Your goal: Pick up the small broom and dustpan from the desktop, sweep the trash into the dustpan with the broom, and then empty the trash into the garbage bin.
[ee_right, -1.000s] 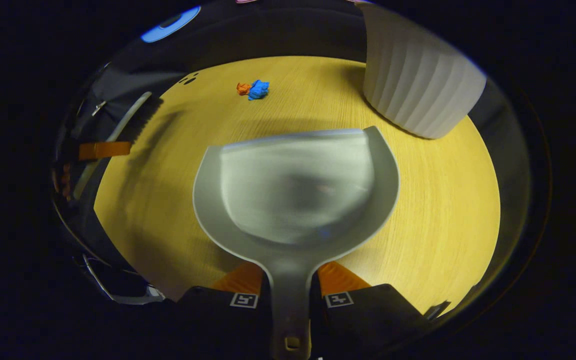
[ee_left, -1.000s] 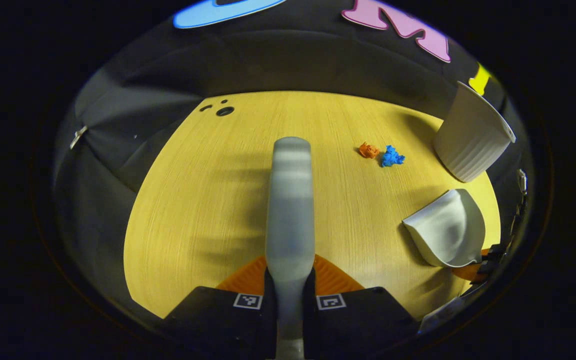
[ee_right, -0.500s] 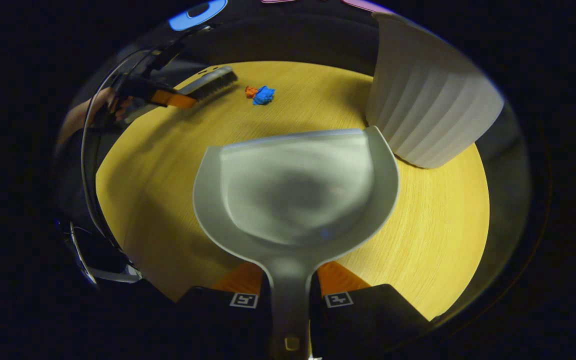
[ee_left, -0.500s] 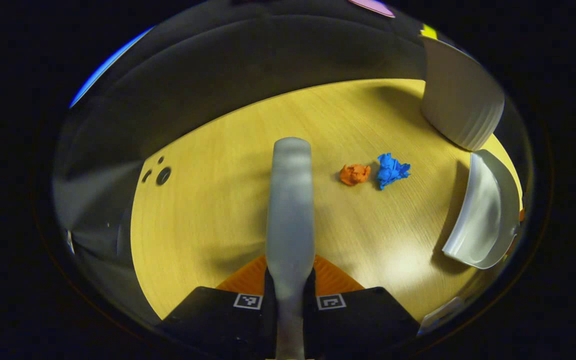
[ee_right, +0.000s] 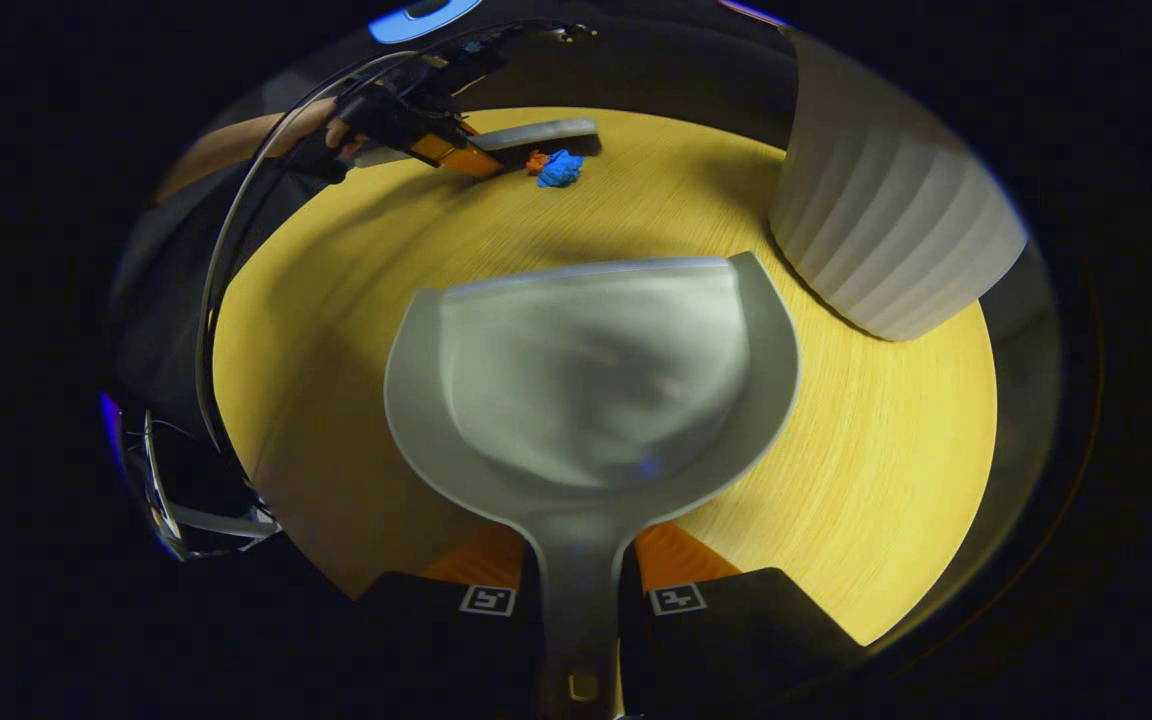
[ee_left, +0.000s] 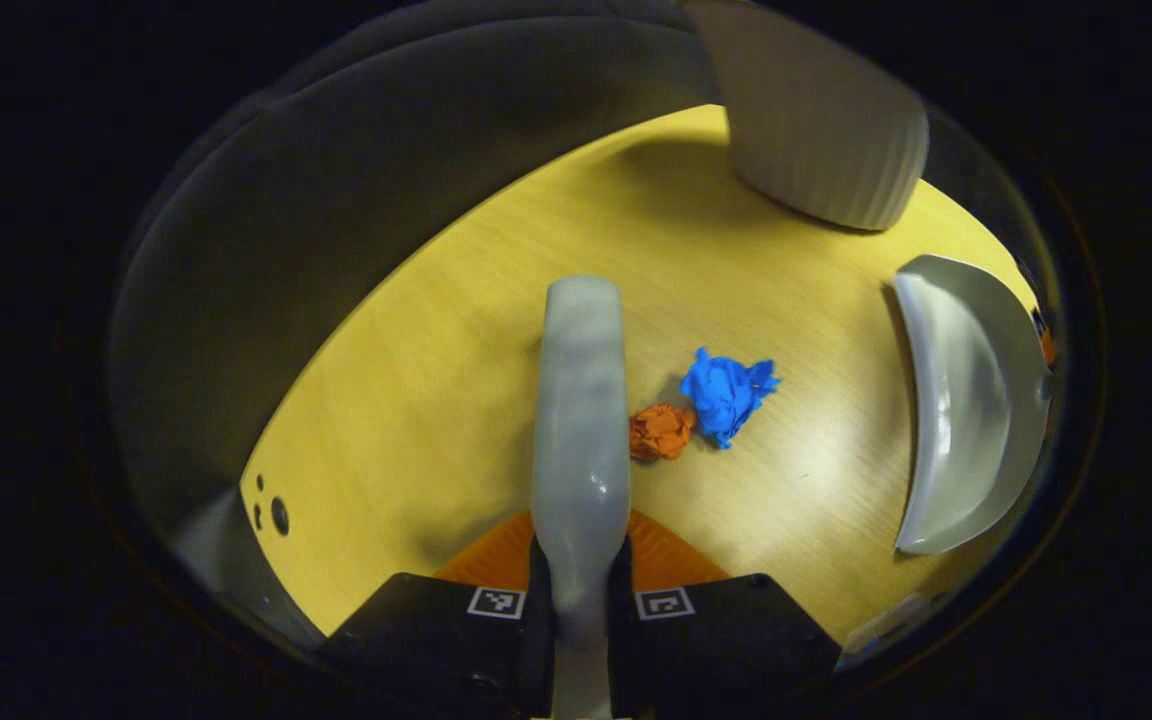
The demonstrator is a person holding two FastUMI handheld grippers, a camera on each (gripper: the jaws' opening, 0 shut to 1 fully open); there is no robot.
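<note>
— What do we have underfoot? 
— A yellow wood-grain table (ee_left: 456,330) with dark booth cloth (ee_left: 336,180) behind it. In the left gripper view the ribbed white garbage bin (ee_left: 816,130) stands at one o'clock, and the dustpan (ee_left: 956,400) is at three.

— And the grips? 
— Our left gripper (ee_left: 581,580) has its jaws clamped on the broom (ee_left: 581,400); our right gripper (ee_right: 581,590) is clamped on the dustpan's handle.

— What has changed? 
— The orange scrap (ee_left: 661,432) and blue scrap (ee_left: 726,392) were well ahead at two o'clock a second ago; now they lie just beside the broom, the orange one perhaps touching it. The bin has swung toward twelve.
</note>
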